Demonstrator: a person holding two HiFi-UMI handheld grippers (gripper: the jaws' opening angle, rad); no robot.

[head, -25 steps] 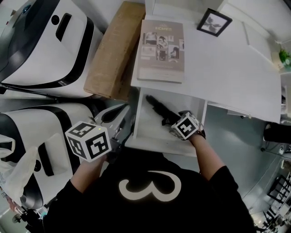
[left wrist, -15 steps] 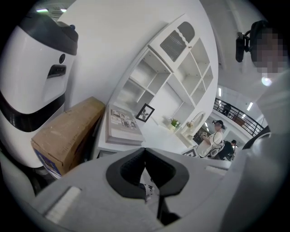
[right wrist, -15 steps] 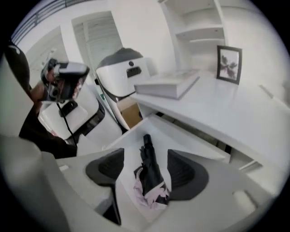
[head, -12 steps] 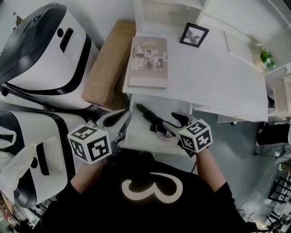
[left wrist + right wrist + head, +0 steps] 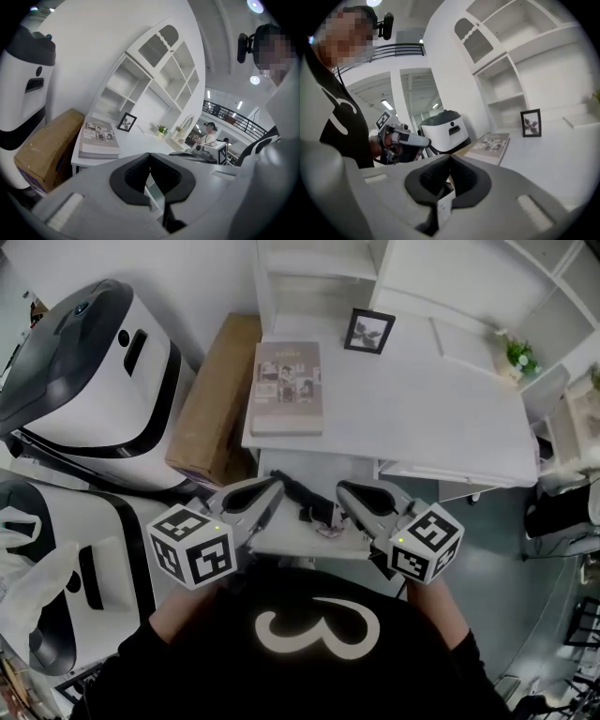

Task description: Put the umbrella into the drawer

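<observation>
The black folded umbrella [image 5: 298, 499] lies slantwise in the open white drawer [image 5: 281, 538] under the desk [image 5: 422, 418]. Both grippers hover above the drawer's front and touch nothing. My left gripper [image 5: 273, 487] is at the left with its jaws together and empty; its dark pads [image 5: 136, 176] meet at the tip. My right gripper [image 5: 344, 491] is at the right, shut and empty, its pads [image 5: 464, 180] touching. Each gripper shows in the other's view: the right gripper [image 5: 174, 153] and the left gripper [image 5: 425, 142].
A book [image 5: 288, 387] and a framed picture [image 5: 368, 331] lie on the desk, with a small plant [image 5: 518, 354] at its far right. A cardboard box [image 5: 211, 399] and two white-and-black machines [image 5: 89, 381] stand left of the desk. White shelves [image 5: 154, 79] rise behind.
The right gripper has let go of the umbrella, risen out of the drawer and shut. The left gripper has risen too. The umbrella stays in the drawer.
</observation>
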